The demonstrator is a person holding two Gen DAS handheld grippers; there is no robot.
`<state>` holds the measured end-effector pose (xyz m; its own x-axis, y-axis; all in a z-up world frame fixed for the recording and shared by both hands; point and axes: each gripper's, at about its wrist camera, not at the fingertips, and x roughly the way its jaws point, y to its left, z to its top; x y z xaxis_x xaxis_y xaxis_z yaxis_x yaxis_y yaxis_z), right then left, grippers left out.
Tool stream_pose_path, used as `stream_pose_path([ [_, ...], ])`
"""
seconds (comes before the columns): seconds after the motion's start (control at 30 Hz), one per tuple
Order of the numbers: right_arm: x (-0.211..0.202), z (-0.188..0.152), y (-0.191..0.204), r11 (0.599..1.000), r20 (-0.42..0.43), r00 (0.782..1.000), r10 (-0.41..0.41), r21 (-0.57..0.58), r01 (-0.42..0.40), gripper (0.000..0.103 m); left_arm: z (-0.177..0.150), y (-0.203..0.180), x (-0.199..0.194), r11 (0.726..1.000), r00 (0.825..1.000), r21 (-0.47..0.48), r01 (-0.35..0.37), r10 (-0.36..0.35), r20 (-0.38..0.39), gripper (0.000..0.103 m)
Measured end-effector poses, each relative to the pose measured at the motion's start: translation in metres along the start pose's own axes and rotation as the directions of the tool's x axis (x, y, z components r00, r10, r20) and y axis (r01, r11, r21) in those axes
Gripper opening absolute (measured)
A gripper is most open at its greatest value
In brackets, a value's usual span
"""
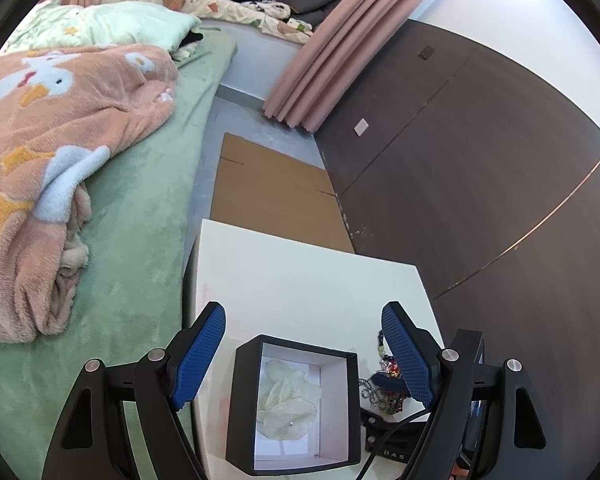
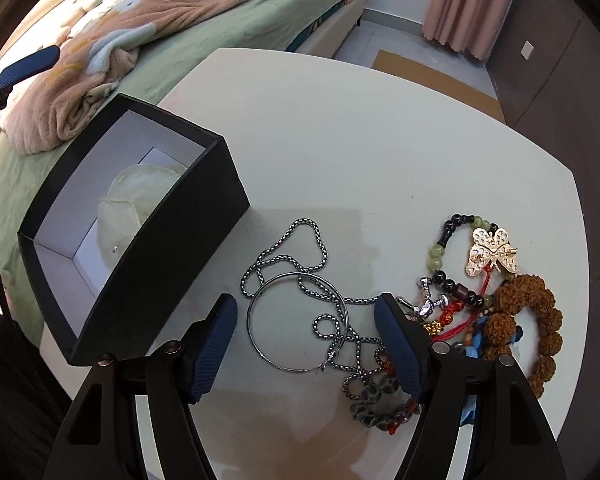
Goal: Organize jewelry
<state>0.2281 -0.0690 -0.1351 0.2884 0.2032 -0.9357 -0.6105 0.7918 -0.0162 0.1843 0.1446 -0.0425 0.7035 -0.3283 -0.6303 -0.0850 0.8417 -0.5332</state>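
A black open box (image 2: 172, 240) with a white lining and a pale petal-like item (image 2: 136, 196) inside stands on the white table (image 2: 340, 140); it also shows in the left wrist view (image 1: 296, 404). My left gripper (image 1: 304, 320) is open above the box. My right gripper (image 2: 306, 308) is open over a silver hoop (image 2: 298, 322) and a silver chain (image 2: 300, 248). To the right lie a gold butterfly brooch (image 2: 490, 252), a green and black bead bracelet (image 2: 448, 248) and a brown seed bracelet (image 2: 532, 320). The jewelry pile (image 1: 384, 384) shows in the left wrist view.
A bed with a green sheet (image 1: 140, 208) and a pink blanket (image 1: 60, 128) runs along the table's left. Flat cardboard (image 1: 272, 188) lies on the floor beyond the table. A dark wood wall (image 1: 480, 160) and pink curtains (image 1: 332, 52) stand on the right.
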Motion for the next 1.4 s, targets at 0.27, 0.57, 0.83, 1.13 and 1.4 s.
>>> stream_pose_path([
  [0.27,-0.009,-0.002,0.000,0.999,0.018,1.000,-0.004,0.043,0.003,0.051,0.000,-0.003,-0.012,1.000,1.000,0.018,-0.010,0.010,0.021,0.081],
  [0.57,-0.070,0.003,0.001,0.987,0.281,0.956,0.085,0.109,-0.119,0.051,-0.003,-0.010,-0.017,0.998,1.000,0.060,-0.023,0.023,0.015,0.081],
  [0.83,-0.079,0.026,0.027,0.933,0.395,0.875,0.281,0.101,-0.345,0.051,-0.009,-0.015,-0.021,0.993,0.998,0.101,-0.054,0.051,0.026,0.081],
  [1.13,-0.076,0.020,0.021,0.893,0.340,0.882,0.328,0.194,-0.407,0.078,-0.012,-0.015,-0.024,0.993,0.996,0.093,-0.073,0.068,0.053,0.081],
  [1.4,-0.107,-0.016,-0.024,0.881,0.377,0.892,0.248,0.296,-0.370,0.078,-0.019,-0.045,-0.013,0.989,0.998,0.145,-0.039,0.033,0.048,0.081],
])
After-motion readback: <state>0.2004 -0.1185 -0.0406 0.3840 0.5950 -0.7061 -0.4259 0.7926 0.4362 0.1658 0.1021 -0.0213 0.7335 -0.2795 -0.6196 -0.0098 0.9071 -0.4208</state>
